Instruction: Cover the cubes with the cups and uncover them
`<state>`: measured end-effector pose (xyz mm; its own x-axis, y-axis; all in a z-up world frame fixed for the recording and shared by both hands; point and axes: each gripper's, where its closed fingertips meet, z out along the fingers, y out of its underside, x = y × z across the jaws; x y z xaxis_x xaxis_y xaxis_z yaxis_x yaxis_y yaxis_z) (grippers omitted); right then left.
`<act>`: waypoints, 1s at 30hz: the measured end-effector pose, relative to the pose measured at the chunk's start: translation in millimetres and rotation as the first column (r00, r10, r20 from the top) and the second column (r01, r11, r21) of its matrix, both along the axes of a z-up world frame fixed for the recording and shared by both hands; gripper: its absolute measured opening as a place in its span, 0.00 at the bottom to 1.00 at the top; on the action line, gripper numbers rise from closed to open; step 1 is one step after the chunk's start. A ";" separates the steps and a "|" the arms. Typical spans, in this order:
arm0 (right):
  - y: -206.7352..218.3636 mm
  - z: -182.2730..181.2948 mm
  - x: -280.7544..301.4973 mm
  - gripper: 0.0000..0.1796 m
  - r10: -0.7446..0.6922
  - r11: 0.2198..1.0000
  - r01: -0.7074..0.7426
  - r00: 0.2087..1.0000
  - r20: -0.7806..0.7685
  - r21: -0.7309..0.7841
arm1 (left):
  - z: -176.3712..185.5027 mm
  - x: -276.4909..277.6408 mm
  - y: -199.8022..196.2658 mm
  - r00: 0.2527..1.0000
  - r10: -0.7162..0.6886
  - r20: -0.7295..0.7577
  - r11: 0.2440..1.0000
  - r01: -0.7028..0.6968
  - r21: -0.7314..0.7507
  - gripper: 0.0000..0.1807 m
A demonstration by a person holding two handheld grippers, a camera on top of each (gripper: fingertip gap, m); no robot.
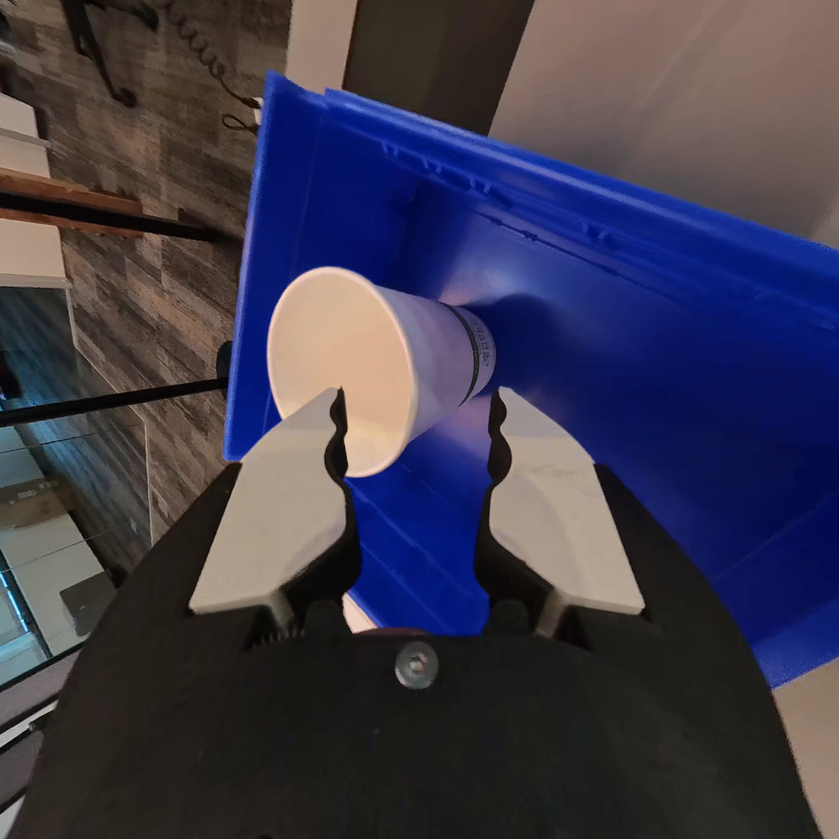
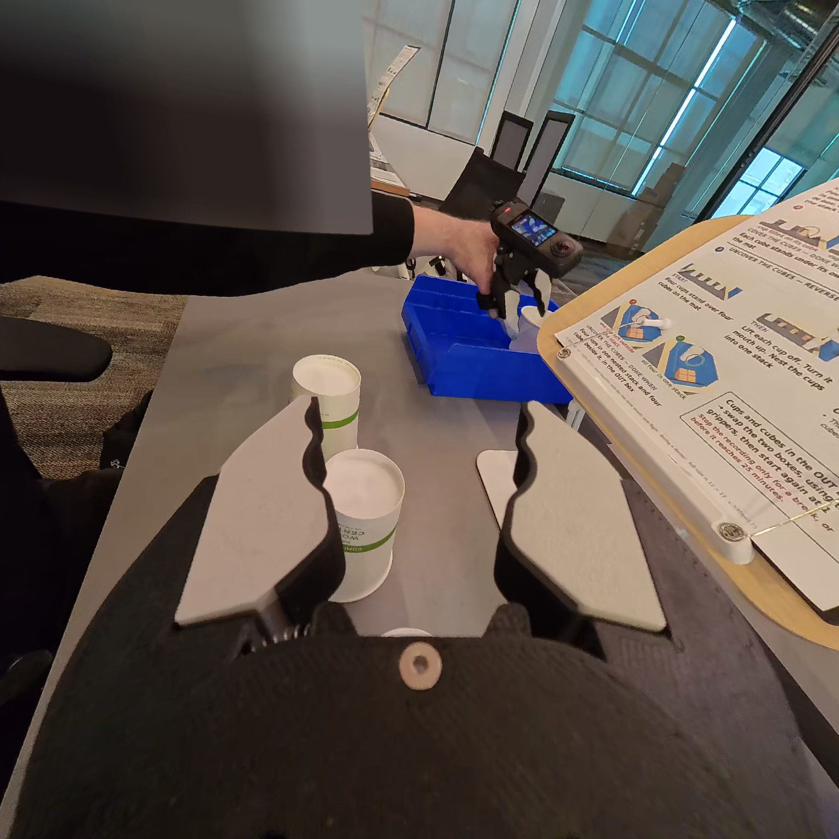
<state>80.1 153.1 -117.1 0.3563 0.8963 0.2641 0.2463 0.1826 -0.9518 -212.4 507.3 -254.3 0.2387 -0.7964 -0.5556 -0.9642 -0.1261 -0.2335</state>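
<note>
1. Left wrist view: I am reaching my left gripper (image 1: 417, 395) into the blue bin (image 1: 635, 363). Its jaws are spread around a paper cup (image 1: 363, 363) standing mouth up, not yet closed. Next they need to close on the cup wall.

2. Right wrist view: my right gripper (image 2: 415, 404) is hanging released over the grey table (image 2: 227, 340), near two upside-down cups (image 2: 363, 513). No cubes are showing.

Your right gripper (image 2: 415, 436) hangs open above a grey table (image 2: 236, 345). Two upside-down white paper cups (image 2: 363, 522) stand by its left finger. Farther off, your left gripper (image 2: 522, 318) reaches into a blue bin (image 2: 476, 367) at another cup (image 2: 532, 318).
</note>
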 end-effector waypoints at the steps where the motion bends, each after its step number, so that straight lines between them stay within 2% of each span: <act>1: 0.5 0.3 0.9 0.46 -0.002 1.000 0.002 1.000 -0.001 -0.001 | -3.6 -0.8 2.5 1.000 0.005 -0.015 1.000 -0.005 -0.009 0.33; 6: 1.5 -0.8 2.9 0.46 -0.006 1.000 0.006 1.000 -0.004 -0.005 | -15.7 -4.1 9.3 0.999 0.021 -0.041 0.997 -0.024 -0.069 0.31; 10: 1.8 -2.5 2.1 0.46 -0.004 1.000 0.004 1.000 0.000 -0.007 | -30.1 -8.6 11.5 0.997 0.051 -0.060 0.988 -0.059 -0.144 0.19; 11: 1.7 -2.2 2.4 0.46 -0.004 1.000 0.004 1.000 -0.001 -0.006 | -34.7 -7.0 5.7 0.998 0.036 -0.053 0.979 -0.046 -0.197 0.04; 15: 2.1 0.0 5.9 0.46 -0.010 1.000 0.010 1.000 -0.008 -0.003 | -30.4 -10.5 4.7 0.997 0.067 -0.031 0.982 -0.072 -0.176 0.01; 20: 1.1 3.1 10.0 0.46 -0.013 1.000 0.013 1.000 -0.016 0.002 | 11.1 -7.5 -12.5 0.989 0.080 0.125 0.993 -0.068 -0.098 0.01; 24: -1.2 7.2 11.6 0.46 -0.010 1.000 0.010 1.000 -0.024 0.009 | 50.7 2.2 -49.8 0.957 0.055 0.285 0.998 -0.044 -0.045 0.01; 27: -4.3 11.9 12.5 0.46 -0.005 1.000 0.006 0.999 -0.036 0.012 | 87.0 17.8 -87.6 0.899 0.005 0.437 0.999 -0.025 0.039 0.01; 30: -8.8 18.5 12.1 0.46 0.004 1.000 -0.004 0.998 -0.057 0.014 | 126.5 41.7 -133.4 0.796 -0.084 0.600 0.991 0.001 0.137 0.00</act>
<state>92.2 144.3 -98.6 0.3675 0.8941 0.2561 0.1913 0.1968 -0.9616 -170.7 373.9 -127.8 0.5253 -0.7490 -0.4038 -0.6263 -0.0190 -0.7794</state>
